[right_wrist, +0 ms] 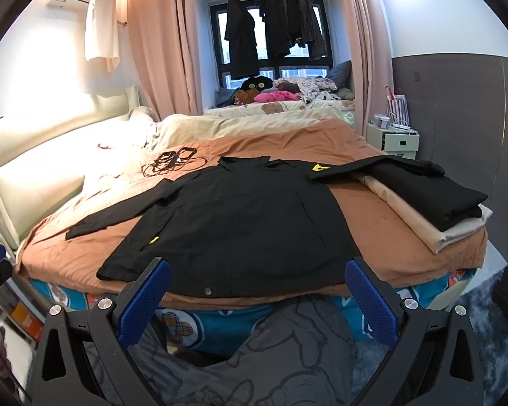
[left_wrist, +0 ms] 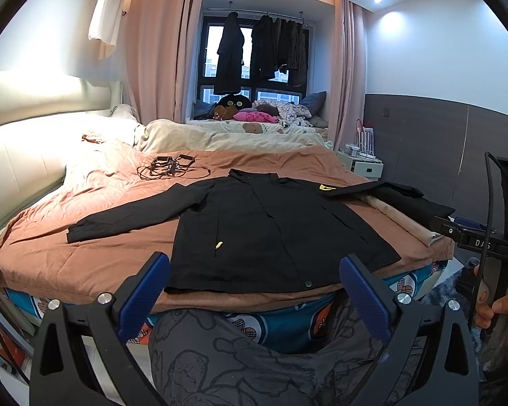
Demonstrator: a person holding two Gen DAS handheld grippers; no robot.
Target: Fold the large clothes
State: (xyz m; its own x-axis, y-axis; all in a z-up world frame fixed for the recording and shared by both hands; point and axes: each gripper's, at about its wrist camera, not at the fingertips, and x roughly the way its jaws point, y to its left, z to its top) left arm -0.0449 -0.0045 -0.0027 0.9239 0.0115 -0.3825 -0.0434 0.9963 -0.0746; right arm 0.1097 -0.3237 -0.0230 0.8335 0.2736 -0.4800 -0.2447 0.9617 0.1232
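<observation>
A large black jacket (left_wrist: pixel 260 223) lies flat on the brown bedspread (left_wrist: pixel 84 257), front up, both sleeves spread out sideways. The right wrist view shows the same jacket (right_wrist: pixel 240 216) with a yellow patch near its right shoulder. My left gripper (left_wrist: pixel 254 270) hangs open just short of the jacket's hem, nothing between its blue pads. My right gripper (right_wrist: pixel 257 270) is also open and empty, held before the hem at the bed's near edge. The right gripper's body, held by a hand, appears at the right side of the left wrist view.
Folded black clothing (right_wrist: pixel 430 193) sits on a beige folded cloth at the bed's right edge. Tangled cables and a small device (left_wrist: pixel 169 167) lie beyond the jacket. A person's patterned grey trouser legs (left_wrist: pixel 254 355) stand against the bed. A white nightstand (right_wrist: pixel 396 140) is at the right.
</observation>
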